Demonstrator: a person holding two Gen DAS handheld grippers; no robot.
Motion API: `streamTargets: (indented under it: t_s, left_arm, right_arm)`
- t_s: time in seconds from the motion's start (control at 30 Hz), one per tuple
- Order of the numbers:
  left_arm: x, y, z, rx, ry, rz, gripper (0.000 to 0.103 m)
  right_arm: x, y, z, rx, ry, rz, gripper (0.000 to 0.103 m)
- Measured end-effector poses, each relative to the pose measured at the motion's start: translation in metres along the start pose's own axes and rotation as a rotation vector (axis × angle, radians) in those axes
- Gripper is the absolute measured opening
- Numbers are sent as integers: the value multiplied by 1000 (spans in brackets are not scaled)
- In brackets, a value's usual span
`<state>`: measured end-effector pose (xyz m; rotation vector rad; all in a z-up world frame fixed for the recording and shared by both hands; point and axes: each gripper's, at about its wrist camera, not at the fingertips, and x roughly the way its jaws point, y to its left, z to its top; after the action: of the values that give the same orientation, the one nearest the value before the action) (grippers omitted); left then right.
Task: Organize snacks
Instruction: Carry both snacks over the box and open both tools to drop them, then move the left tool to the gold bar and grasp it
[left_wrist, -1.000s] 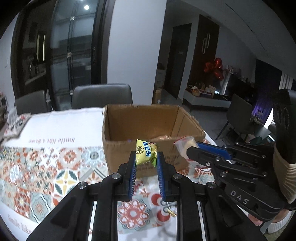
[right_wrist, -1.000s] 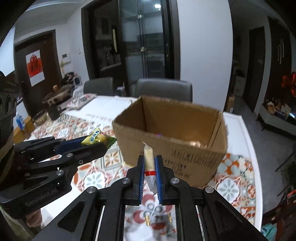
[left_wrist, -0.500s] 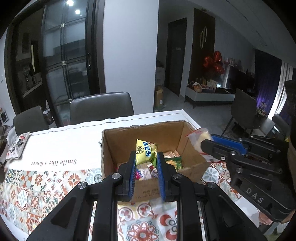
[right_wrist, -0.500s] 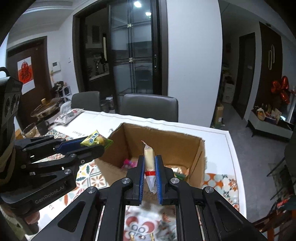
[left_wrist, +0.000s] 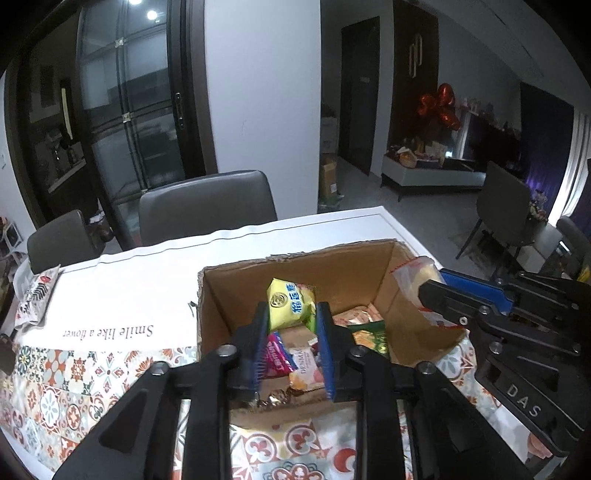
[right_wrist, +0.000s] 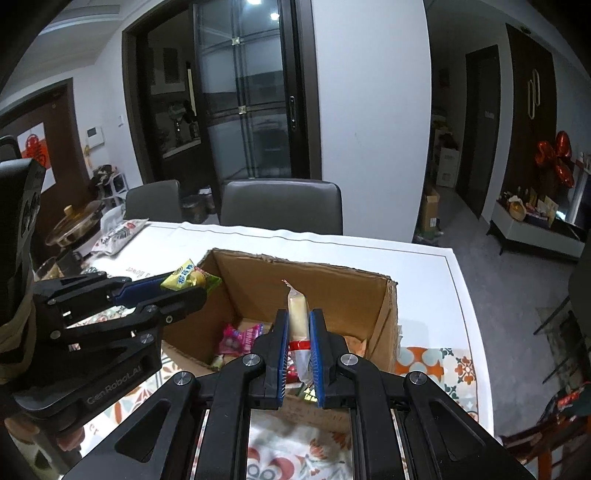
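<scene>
A yellow snack packet (left_wrist: 290, 302) is being held clamped in the left tool (left_wrist: 291, 325) above the open cardboard box (left_wrist: 236, 291). A pale snack stick (right_wrist: 297, 314) in clear wrap is being gripped by the right tool (right_wrist: 297, 332) over the same box. Loose packets (left_wrist: 295, 363) are lying inside. The box is sitting near the surface's (left_wrist: 147, 266) far right corner, a printed bag (left_wrist: 35, 299) is resting at the left edge, and grey chairs (left_wrist: 207, 210) are standing behind.

Dim room: white pillar (left_wrist: 262, 85) centre frame, dark glass doors (left_wrist: 129, 110) upper left, grey dining chairs (left_wrist: 207, 210) behind, red balloons (left_wrist: 439, 107) upper right.
</scene>
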<state>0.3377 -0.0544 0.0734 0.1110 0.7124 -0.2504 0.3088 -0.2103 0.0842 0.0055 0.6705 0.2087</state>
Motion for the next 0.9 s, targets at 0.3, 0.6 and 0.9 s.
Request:
streamTargets:
  t_s: [0.3,0.6,0.9]
  left_arm:
    - [-20,-1,-15,5,-18,24,49]
    - [-62,-25,-50,77,-70,2,65]
    - [-68,-56,-93,151,-41,-55,65]
  right_arm:
    - [-11,-2,-11,9,-6,-69,35]
    - [-61,2,-55,47,-52,-151,61]
    - [-81,-4,-109,90,1,-176,62]
